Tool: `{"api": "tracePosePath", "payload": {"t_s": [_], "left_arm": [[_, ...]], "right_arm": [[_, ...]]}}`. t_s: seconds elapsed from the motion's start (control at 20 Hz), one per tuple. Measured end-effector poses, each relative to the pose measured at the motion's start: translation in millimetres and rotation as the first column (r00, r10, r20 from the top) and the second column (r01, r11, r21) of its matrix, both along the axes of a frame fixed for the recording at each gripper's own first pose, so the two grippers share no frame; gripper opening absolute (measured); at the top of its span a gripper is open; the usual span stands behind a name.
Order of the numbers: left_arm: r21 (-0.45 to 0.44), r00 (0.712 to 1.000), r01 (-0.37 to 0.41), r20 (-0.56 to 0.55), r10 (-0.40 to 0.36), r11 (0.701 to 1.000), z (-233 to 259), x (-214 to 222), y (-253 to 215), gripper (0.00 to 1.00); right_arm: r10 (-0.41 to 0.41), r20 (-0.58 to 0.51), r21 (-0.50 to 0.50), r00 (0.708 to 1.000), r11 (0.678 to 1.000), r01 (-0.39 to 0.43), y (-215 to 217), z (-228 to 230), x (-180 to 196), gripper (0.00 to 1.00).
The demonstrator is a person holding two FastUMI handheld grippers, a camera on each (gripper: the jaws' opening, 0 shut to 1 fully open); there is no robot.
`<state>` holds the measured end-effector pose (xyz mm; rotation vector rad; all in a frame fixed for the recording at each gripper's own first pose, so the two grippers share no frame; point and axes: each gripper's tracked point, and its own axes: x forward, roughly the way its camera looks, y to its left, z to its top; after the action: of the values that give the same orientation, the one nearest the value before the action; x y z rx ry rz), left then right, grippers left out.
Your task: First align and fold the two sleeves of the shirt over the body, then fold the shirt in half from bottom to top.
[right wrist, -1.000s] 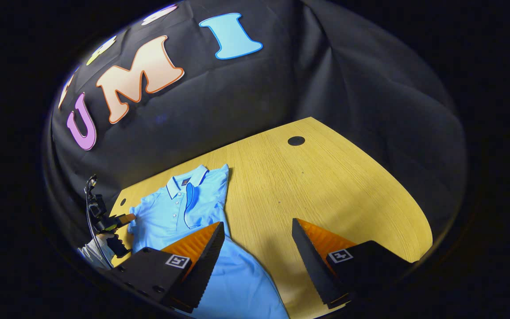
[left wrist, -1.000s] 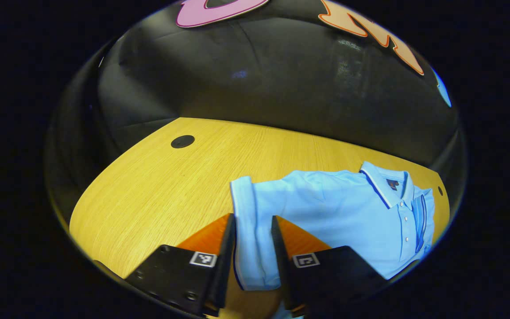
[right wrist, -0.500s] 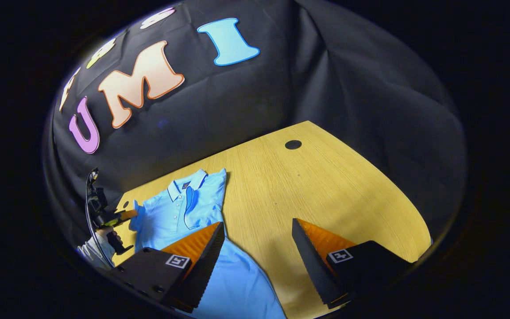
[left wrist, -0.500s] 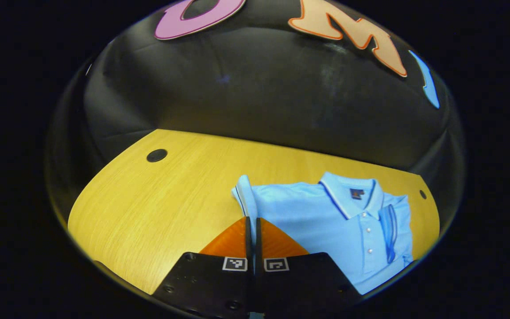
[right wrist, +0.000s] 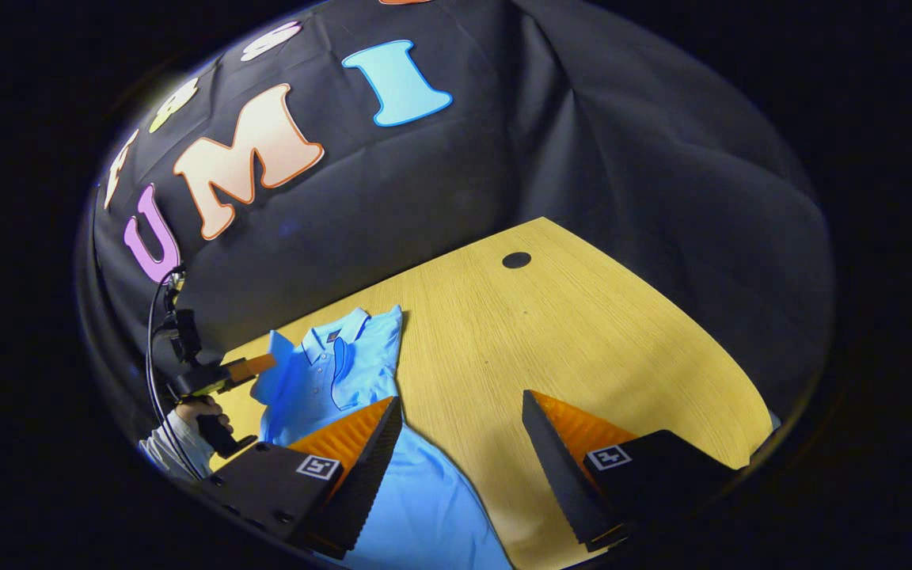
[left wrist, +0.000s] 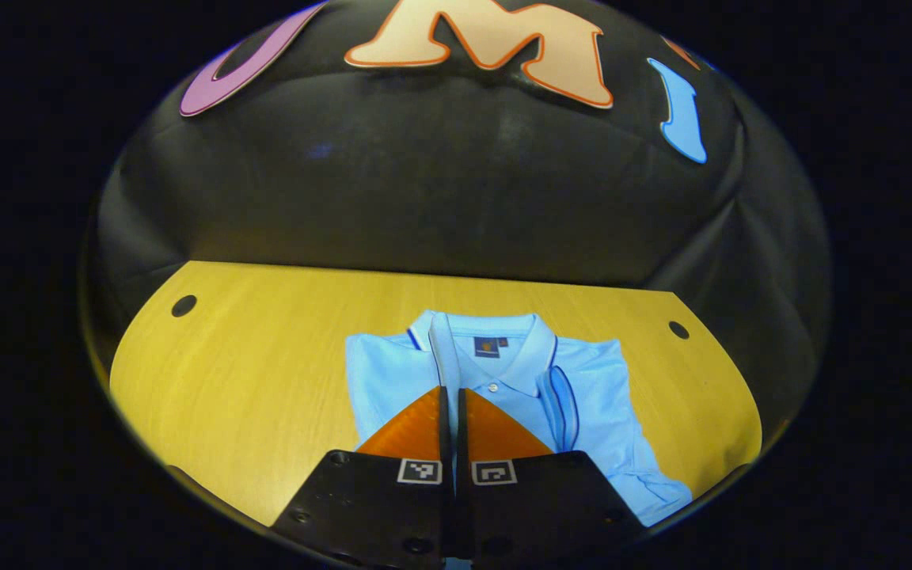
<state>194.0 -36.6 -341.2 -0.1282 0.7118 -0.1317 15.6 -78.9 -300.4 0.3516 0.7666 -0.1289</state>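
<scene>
The left tongs (left wrist: 449,396) hide the shirt's (left wrist: 590,396) lower front, pinched on one sleeve (left wrist: 442,356); a second ago that sleeve lay out sideways, now it stands over the collar. The right tongs (right wrist: 456,412) gape wide above the one shirt on the table (right wrist: 583,332).

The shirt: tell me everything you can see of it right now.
The shirt is a light blue polo in a knit-looking fabric, with a dark-trimmed collar, a buttoned placket and a small dark neck label. It lies face up on the wooden table. One sleeve is already folded over the chest. The left gripper is shut on the other sleeve, lifting it over the body. The right gripper hovers open above the lower body.
</scene>
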Motion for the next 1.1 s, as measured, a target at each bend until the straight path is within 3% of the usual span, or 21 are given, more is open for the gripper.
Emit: {"api": "tracePosePath", "payload": {"t_s": [0.15,0.25,0.3,0.4,0.45,0.5,0.65,1.1], "left_arm": [[-0.004,0.999,0.034,-0.039,-0.034,0.999,-16.6,-5.0,-14.6,0.0],[-0.057,0.997,0.059,-0.043,-0.062,0.997,-14.5,-10.8,-23.5,0.03],[-0.083,0.996,0.075,-0.039,-0.079,0.994,-14.6,-9.6,-29.0,0.21],[-0.074,0.996,0.084,-0.016,-0.086,0.994,-7.2,-8.4,-20.8,1.0],[-0.073,0.996,0.09,0.0,-0.09,0.993,-1.5,-11.7,-16.7,0.93],[-0.075,0.995,0.099,0.016,-0.098,0.992,6.9,-17.8,-11.5,0.97],[-0.077,0.992,0.114,0.056,-0.109,0.991,32.3,-43.0,7.8,0.97],[-0.046,0.998,-0.02,0.061,0.023,0.999,80.4,-165.7,63.8,0.96]], "right_arm": [[-0.002,-0.009,0.002,1.0,1.0,0.002,4.7,-4.3,2.0,0.97],[-0.004,-0.015,0.01,1.0,1.0,0.004,10.6,-6.6,3.4,0.97],[-0.004,-0.016,0.01,1.0,1.0,0.004,13.5,-7.2,4.7,0.97],[0.002,-0.013,0.007,1.0,1.0,-0.002,19.3,-9.1,7.9,0.97],[0.003,-0.01,0.002,1.0,1.0,-0.003,23.2,-10.6,8.7,0.97],[0.003,-0.005,-0.003,1.0,1.0,-0.003,25.7,-10.4,9.3,0.97],[0.005,0.024,-0.014,1.0,1.0,-0.005,35.1,-6.4,10.7,0.97],[0.171,0.034,-0.09,0.985,0.982,-0.167,47.9,7.0,-51.8,0.97]]}}
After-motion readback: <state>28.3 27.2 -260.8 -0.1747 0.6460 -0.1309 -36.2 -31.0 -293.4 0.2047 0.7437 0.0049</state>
